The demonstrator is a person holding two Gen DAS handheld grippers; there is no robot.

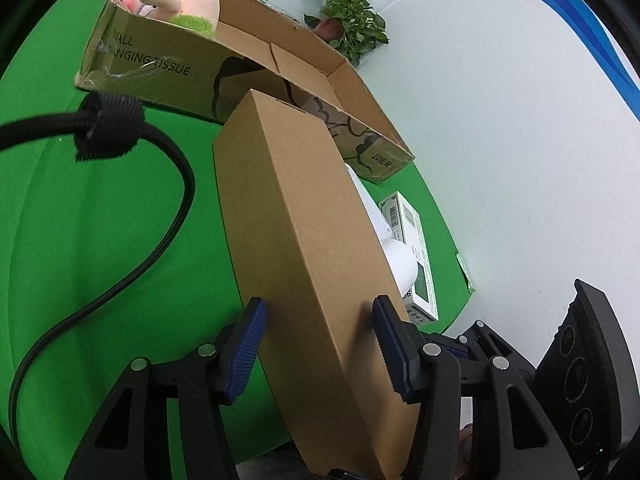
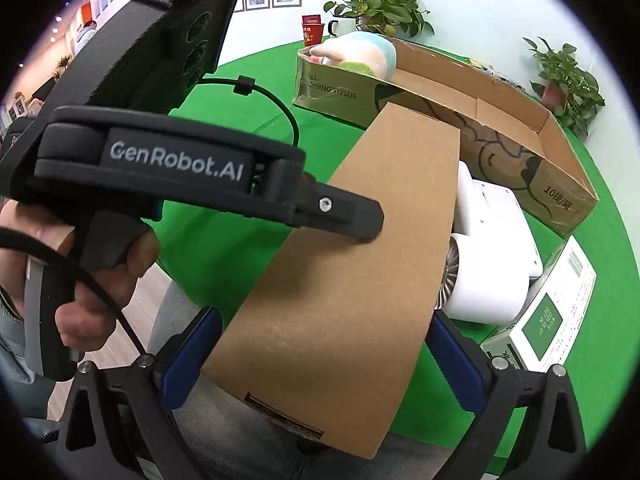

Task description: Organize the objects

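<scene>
A long flat brown cardboard box [image 1: 304, 240] is held above the green table, pointing toward a big open carton [image 1: 256, 60]. My left gripper [image 1: 320, 344] is shut on its near end, blue pads on both narrow sides. In the right wrist view the same box [image 2: 360, 260] lies between my right gripper's blue pads [image 2: 456, 364]; my right gripper [image 2: 324, 364] is shut on it. The left gripper's black finger [image 2: 352, 220] presses on the box's top face. The carton [image 2: 520, 128] holds a pink plush toy [image 2: 356, 54] at its left end.
A white appliance [image 2: 488, 256] and a green-and-white packet box [image 2: 552, 312] lie on the table under the box's right side. Potted plants [image 2: 376, 4] stand at the far table edge by the wall. A black cable [image 1: 120, 240] loops on the left.
</scene>
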